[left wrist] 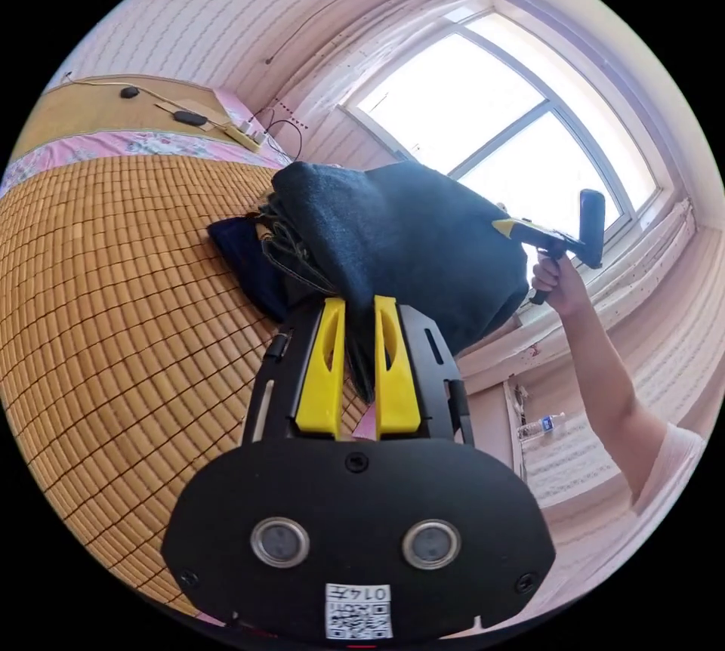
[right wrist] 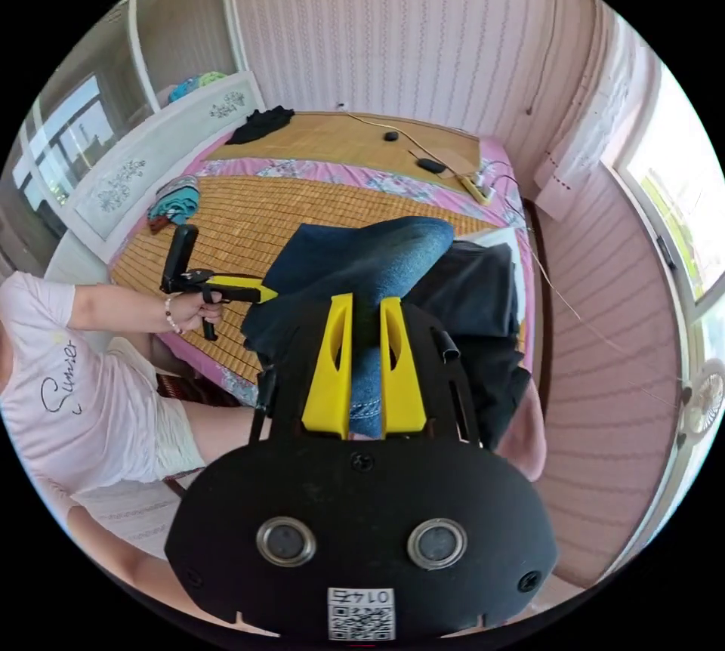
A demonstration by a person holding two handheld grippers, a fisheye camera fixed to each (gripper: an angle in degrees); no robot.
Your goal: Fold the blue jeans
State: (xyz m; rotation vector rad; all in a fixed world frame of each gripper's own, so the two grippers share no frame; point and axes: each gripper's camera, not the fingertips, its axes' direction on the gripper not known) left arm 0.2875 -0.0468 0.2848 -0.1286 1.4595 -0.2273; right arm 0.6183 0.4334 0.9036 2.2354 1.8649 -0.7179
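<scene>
The blue jeans [left wrist: 400, 243] hang in a thick folded bundle, lifted above the bamboo mat. My left gripper [left wrist: 361, 301] is shut on one edge, with dark denim pinched between its yellow jaws. In the right gripper view the jeans [right wrist: 362, 251] bulge upward, and my right gripper [right wrist: 366, 301] is shut on a lighter blue fold of them. Each gripper also appears in the other's view: the right gripper [left wrist: 504, 228] touches the bundle's far side, and the left gripper [right wrist: 260, 294] meets its left edge. A hand holds each one.
A bamboo mat [right wrist: 249, 213] covers the bed. More dark clothing [right wrist: 483, 303] lies under the jeans at the bed's corner. A power strip [right wrist: 477, 188], cables and small dark items sit near the far end. A bright window [left wrist: 498, 115] and a pink wall are close by.
</scene>
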